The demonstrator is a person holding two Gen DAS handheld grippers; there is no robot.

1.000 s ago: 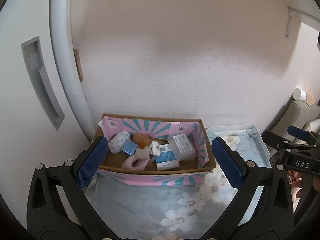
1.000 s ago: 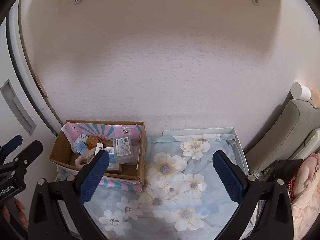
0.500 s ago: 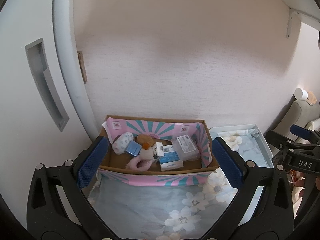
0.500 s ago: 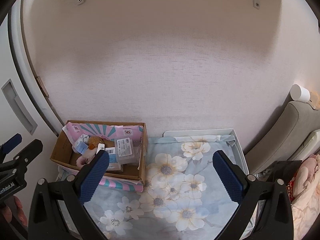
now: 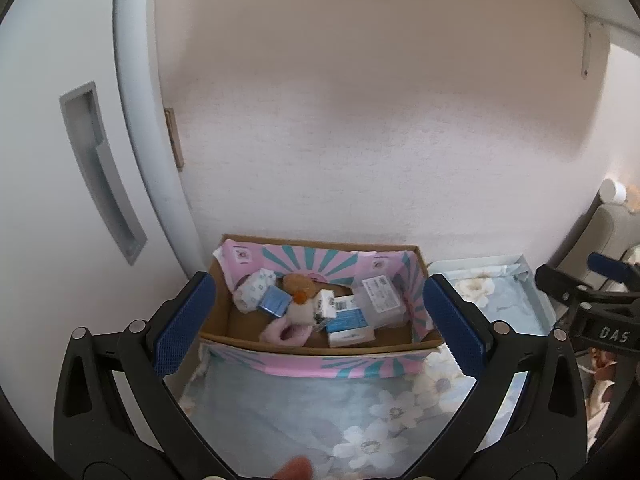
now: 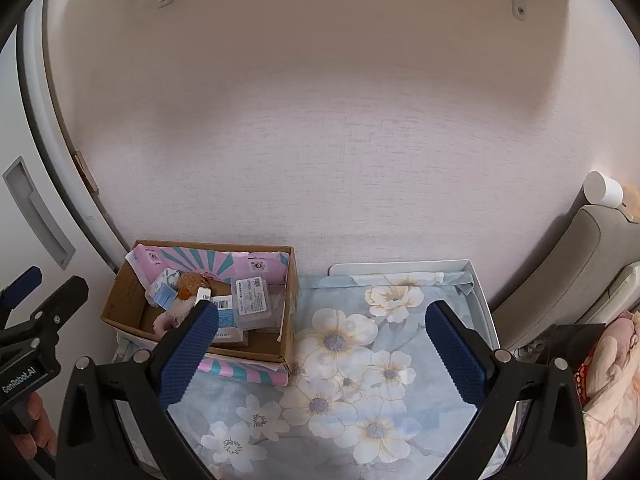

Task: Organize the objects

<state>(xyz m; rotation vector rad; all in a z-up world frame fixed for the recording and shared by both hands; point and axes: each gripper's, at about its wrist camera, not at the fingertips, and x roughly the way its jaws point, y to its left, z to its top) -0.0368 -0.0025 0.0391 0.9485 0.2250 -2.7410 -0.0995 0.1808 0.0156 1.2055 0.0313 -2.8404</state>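
Note:
A cardboard box (image 5: 304,345) with pink and teal flaps sits at the back left of a table against the wall; it also shows in the right wrist view (image 6: 120,300). It holds several small items: a clear plastic case (image 5: 382,294), white and blue cartons (image 5: 348,322), a blue cube (image 5: 274,300), a patterned packet (image 5: 254,290) and a pink plush toy (image 5: 286,330). My left gripper (image 5: 318,322) is open and empty, in front of the box. My right gripper (image 6: 322,354) is open and empty above the floral cloth (image 6: 352,360), right of the box.
A white tray edge (image 6: 400,266) frames the cloth at the back right. A white cabinet door with a recessed handle (image 5: 98,172) stands to the left. A grey cushioned seat (image 6: 568,268) with a white cup (image 6: 602,190) on it is at the right.
The left gripper has pulled back and tilted up a little, so the box sits lower and smaller in its view. The right gripper has barely moved. Both stay open.

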